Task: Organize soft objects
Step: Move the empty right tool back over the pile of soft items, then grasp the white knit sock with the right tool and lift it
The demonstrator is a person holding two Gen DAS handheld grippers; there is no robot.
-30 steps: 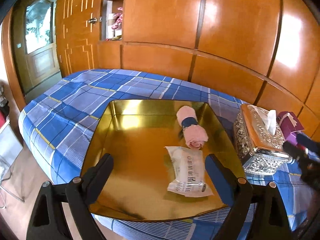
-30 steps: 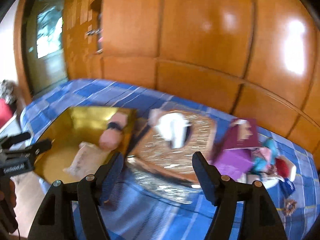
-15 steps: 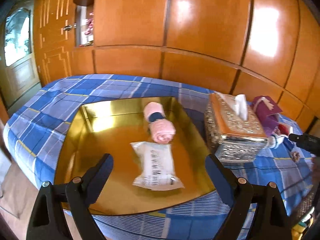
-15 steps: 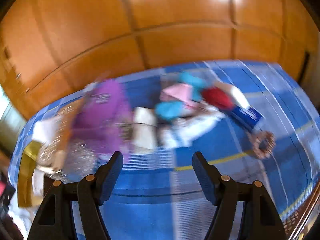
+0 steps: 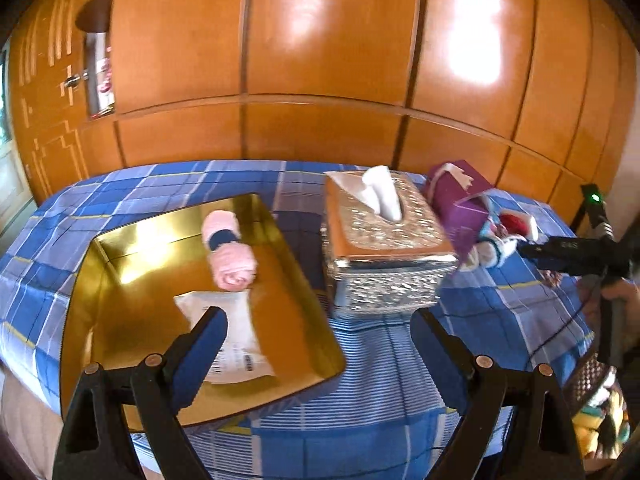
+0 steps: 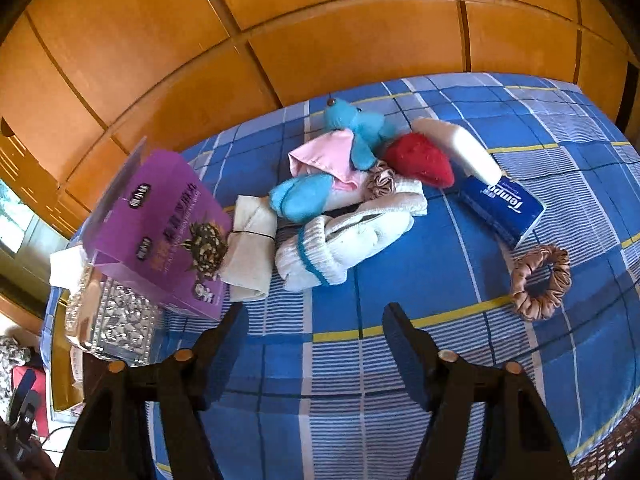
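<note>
The right gripper (image 6: 316, 320) has swung from the shiny gold tray (image 5: 120, 320) to the soft pile. Its empty jaws have just narrowed. The white rolled sock (image 6: 344, 240) lies at twelve o'clock. The left gripper (image 5: 320, 332) hangs open, empty.

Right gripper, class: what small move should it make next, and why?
Probably ease forward and down onto the white sock bundle. The right gripper is empty, its jaws just narrowed, that bundle lies nearest, and the gold tray holds only two items.
</note>
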